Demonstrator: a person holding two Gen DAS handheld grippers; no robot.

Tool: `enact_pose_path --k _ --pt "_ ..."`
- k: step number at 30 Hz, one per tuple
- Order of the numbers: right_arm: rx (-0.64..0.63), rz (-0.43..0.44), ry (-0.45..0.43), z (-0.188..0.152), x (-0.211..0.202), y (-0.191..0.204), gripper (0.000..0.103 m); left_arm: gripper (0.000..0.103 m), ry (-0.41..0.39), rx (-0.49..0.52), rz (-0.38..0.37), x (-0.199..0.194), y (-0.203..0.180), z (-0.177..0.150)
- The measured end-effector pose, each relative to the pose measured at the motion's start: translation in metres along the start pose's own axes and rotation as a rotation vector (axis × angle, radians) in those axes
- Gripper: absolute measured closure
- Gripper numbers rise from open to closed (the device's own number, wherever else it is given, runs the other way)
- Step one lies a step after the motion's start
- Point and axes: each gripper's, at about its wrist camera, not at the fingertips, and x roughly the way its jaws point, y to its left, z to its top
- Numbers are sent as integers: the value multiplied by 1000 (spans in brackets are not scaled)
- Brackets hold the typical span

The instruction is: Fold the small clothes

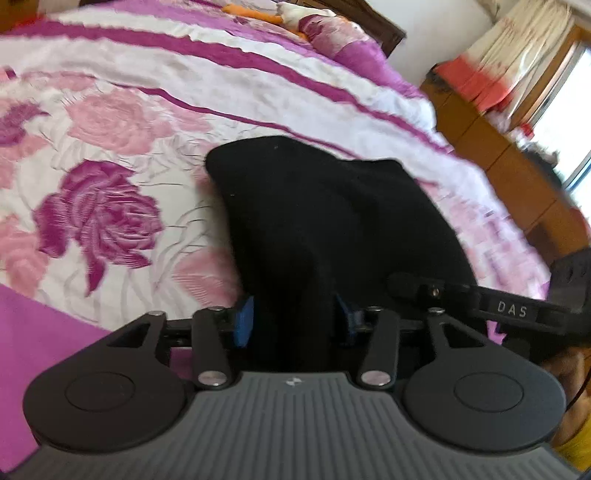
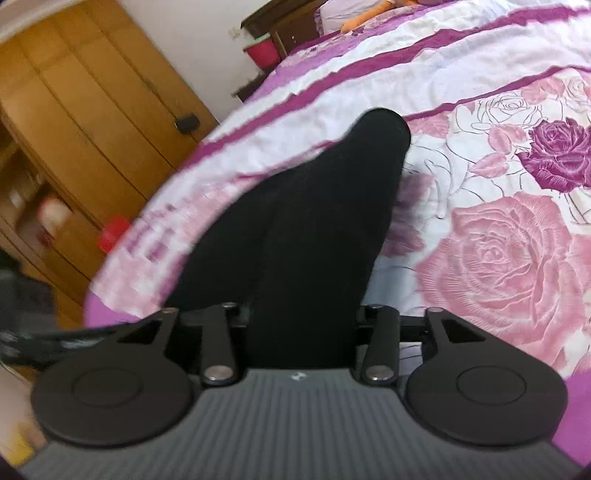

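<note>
A small black garment (image 1: 325,221) hangs over the flowered bed. My left gripper (image 1: 295,321) is shut on its near edge; the cloth fills the gap between the blue pads (image 1: 243,321). My right gripper (image 2: 303,325) is shut on another part of the same black garment (image 2: 325,221), which stretches away from the fingers toward the bed. The right gripper's arm (image 1: 509,310) shows at the right of the left wrist view, close beside the left one. Both views are blurred by motion.
The bed cover (image 1: 110,129) is white with pink and purple roses and purple stripes. Pillows and an orange toy (image 1: 258,13) lie at the head. A wooden wardrobe (image 2: 92,110) and a wooden cabinet (image 1: 498,147) stand beside the bed.
</note>
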Motion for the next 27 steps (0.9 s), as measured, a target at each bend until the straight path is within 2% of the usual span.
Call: enact_pose_path --k 2,7,14,16,20,27 --pt "-41 -3 -9 -5 8 -5 47 45 -6 19 29 -1 -2 -4" --pt "-31 0 -29 -7 4 -5 40 43 -24 38 64 -9 -3 -5" --pt "-81 -101 -59 -15 -31 15 35 40 -39 74 120 -37 -22 -7" --pt "-103 -119 -72 -20 -43 20 32 34 -48 91 143 -45 -29 -9" --pt "-164 -173 -104 -31 -63 32 32 23 -69 122 191 -61 -44 -17" --pt "-154 -242 -106 -52 -84 39 28 11 -46 143 226 -67 -61 -36"
